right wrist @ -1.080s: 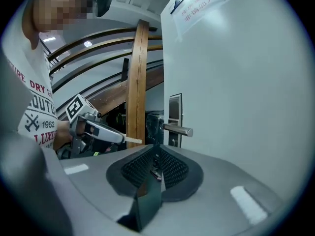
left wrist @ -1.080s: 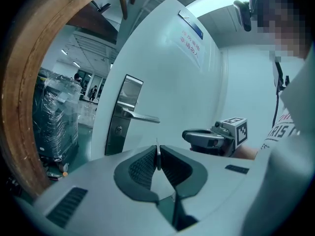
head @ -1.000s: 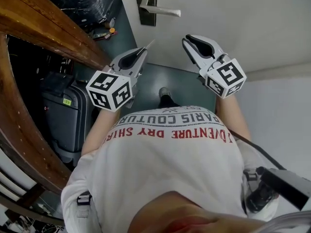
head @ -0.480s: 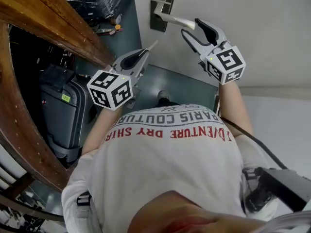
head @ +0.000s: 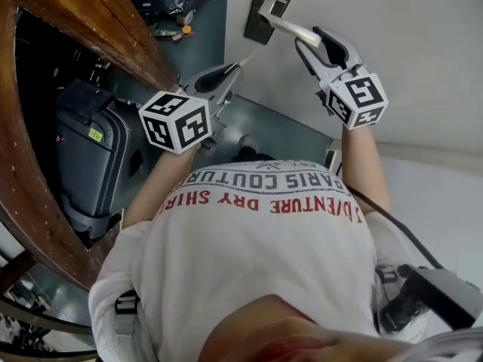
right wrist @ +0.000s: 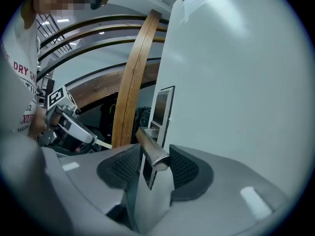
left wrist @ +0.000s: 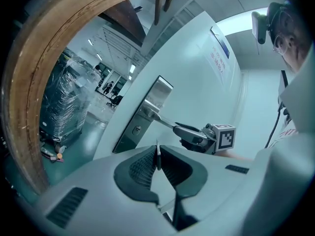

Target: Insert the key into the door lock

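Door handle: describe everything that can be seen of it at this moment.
The door handle is a silvery, round metal lever that sticks out from a tall metal plate on the pale door. The same plate carries the keyhole. The lever's blunt free end sits between the parted jaws of the right gripper, which have just been closing slightly. The pads do not visibly press on it.

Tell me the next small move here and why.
Probably close the right gripper on the door handle: its jaws have just been closing, and the handle's end sits between them, apparently not yet clamped. That would steady the door while the left gripper, shut on the key, brings it to the keyhole below the handle.
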### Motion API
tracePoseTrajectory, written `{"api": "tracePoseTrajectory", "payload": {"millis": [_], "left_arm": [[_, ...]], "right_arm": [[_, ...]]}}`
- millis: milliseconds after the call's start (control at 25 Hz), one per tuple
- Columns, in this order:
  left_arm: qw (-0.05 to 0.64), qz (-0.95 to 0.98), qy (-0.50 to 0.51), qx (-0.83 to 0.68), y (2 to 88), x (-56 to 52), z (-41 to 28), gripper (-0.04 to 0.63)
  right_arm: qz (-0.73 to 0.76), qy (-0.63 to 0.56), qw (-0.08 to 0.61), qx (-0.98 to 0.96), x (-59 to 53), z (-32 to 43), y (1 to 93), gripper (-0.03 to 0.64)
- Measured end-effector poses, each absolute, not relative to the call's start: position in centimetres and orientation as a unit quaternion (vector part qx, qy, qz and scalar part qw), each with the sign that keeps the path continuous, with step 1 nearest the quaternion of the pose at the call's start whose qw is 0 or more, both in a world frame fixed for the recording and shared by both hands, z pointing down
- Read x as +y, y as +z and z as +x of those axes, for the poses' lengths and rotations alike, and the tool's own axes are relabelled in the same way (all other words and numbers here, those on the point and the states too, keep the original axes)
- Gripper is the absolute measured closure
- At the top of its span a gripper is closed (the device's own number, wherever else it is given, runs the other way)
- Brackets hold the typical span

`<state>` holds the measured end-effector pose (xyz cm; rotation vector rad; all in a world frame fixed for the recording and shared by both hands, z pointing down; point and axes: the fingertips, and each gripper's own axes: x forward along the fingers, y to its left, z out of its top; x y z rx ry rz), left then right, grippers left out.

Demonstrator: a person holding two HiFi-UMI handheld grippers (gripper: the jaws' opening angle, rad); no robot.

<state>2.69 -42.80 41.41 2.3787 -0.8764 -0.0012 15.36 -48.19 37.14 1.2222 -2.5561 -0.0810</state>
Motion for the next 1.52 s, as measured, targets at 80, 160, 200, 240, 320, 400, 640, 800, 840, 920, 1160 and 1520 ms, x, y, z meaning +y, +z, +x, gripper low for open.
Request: {"api": "tracePoseTrajectory", "payload": {"millis": [80,160,200,240,320,400,640,800,840,920,1160,1520], "left_arm": [[0.305,0.892,-0.012,-0.333,41.4,-43.2,2.5,0.572],[0.318,0.881,-0.033,-0.348,41.5,-44.1,2.1,0.573],[0.328,0.872,-0.046,-0.360,41.5,-44.7,1.8,0.572],[0.339,0.862,-0.062,-0.371,41.6,-45.3,1.6,0.572],[0.374,0.844,-0.097,-0.371,41.8,-46.3,1.9,0.573],[0.425,0.825,-0.133,-0.348,42.3,-47.0,2.7,0.573],[0.540,0.743,-0.247,-0.308,43.5,-49.9,4.5,0.574],[0.575,0.707,-0.280,-0.302,45.2,-50.9,5.5,0.574],[0.579,0.702,-0.286,-0.300,45.5,-51.1,5.7,0.574],[0.583,0.697,-0.294,-0.296,45.9,-51.4,6.1,0.573],[0.591,0.686,-0.314,-0.285,45.7,-51.4,6.7,0.573],[0.595,0.667,-0.333,-0.301,46.2,-52.2,7.3,0.574]], "right_arm": [[0.423,-0.027,0.155,-0.892,-48.2,15.3,37.1,0.439],[0.421,-0.024,0.155,-0.893,-48.1,15.2,37.1,0.440],[0.421,-0.022,0.155,-0.893,-48.1,15.3,37.1,0.440],[0.421,-0.020,0.155,-0.893,-48.0,15.3,37.1,0.440],[0.424,-0.016,0.154,-0.892,-47.9,15.4,37.1,0.440],[0.426,-0.015,0.154,-0.891,-47.8,15.4,37.2,0.440],[0.424,-0.014,0.151,-0.893,-48.0,15.3,37.0,0.440],[0.420,-0.008,0.149,-0.895,-47.9,15.3,37.0,0.440],[0.419,-0.006,0.148,-0.896,-47.9,15.3,37.0,0.440],[0.418,-0.001,0.144,-0.897,-48.1,15.4,37.2,0.440],[0.416,0.007,0.138,-0.899,-47.9,15.3,37.0,0.440],[0.411,0.011,0.131,-0.902,-48.1,15.4,37.4,0.443]]}}
